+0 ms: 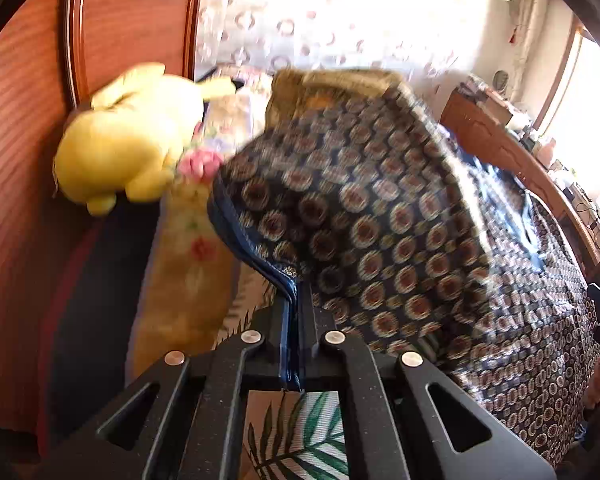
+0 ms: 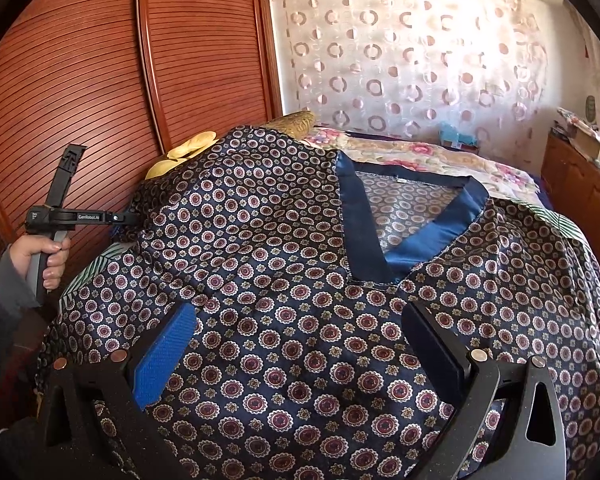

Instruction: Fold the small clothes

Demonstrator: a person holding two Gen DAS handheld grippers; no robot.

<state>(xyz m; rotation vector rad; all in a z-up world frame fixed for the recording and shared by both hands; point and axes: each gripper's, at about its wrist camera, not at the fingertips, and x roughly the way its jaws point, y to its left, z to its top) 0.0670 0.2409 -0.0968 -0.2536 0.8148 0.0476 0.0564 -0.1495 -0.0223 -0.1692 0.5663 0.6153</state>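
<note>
- Now your left gripper (image 1: 294,308) was pinching the blue edge of the patterned shirt (image 2: 292,320), lifting that side up.
- Your right gripper (image 2: 300,344) was spread wide, low over the shirt's middle.
- Most of the shirt lay on the bed (image 2: 440,156), near the yellow plush toy (image 1: 128,136).

— left gripper (image 1: 294,304)? 
— clamped tight, jaws pressed together on a blue hem, raised off to the side; gripped at the handle by the left hand (image 2: 44,258) (sleeve grey, knuckles curled).
— right gripper (image 2: 300,356)? 
— spread wide, fingers (image 2: 164,354) apart and angled outward, hovering low, nothing pinched between.
</note>
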